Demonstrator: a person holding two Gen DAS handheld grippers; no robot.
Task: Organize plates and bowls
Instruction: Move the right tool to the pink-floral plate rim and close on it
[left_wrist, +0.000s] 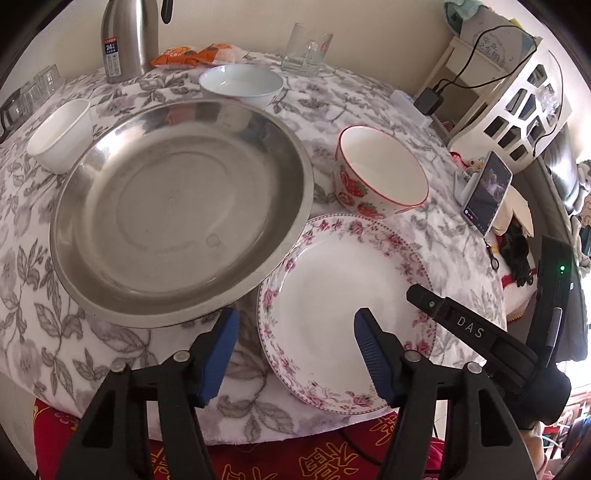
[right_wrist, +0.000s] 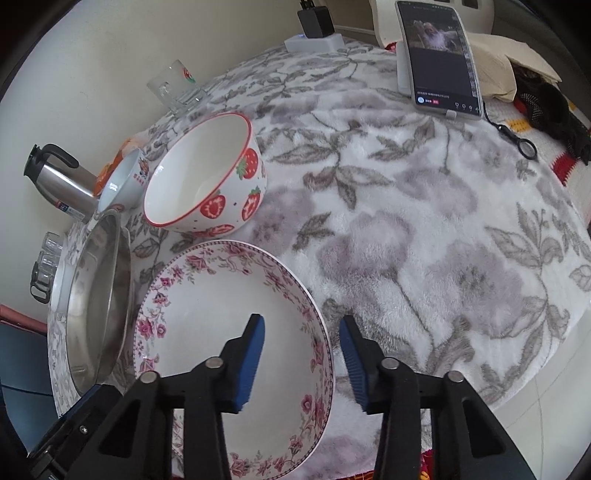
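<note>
A white plate with a pink floral rim (left_wrist: 332, 295) lies on the flowered cloth, its left edge tucked under a large steel plate (left_wrist: 177, 210). My left gripper (left_wrist: 297, 314) is open and straddles the floral plate's near-left rim, one pad (left_wrist: 221, 350) over the cloth and the other over the plate. My right gripper (right_wrist: 302, 318) is open astride the same plate's (right_wrist: 207, 306) right rim, without pressing on it. A strawberry bowl (left_wrist: 380, 173) stands behind the plate. A pale bowl (left_wrist: 240, 83) and a small white bowl (left_wrist: 62, 133) sit farther back.
A steel thermos (left_wrist: 129, 37), snack packets (left_wrist: 199, 55) and a glass mug (left_wrist: 306, 51) line the far edge. Glasses (left_wrist: 37, 88) stand at the far left. A phone on a stand (right_wrist: 439, 55) is at the right. The table's near edge runs just below the floral plate.
</note>
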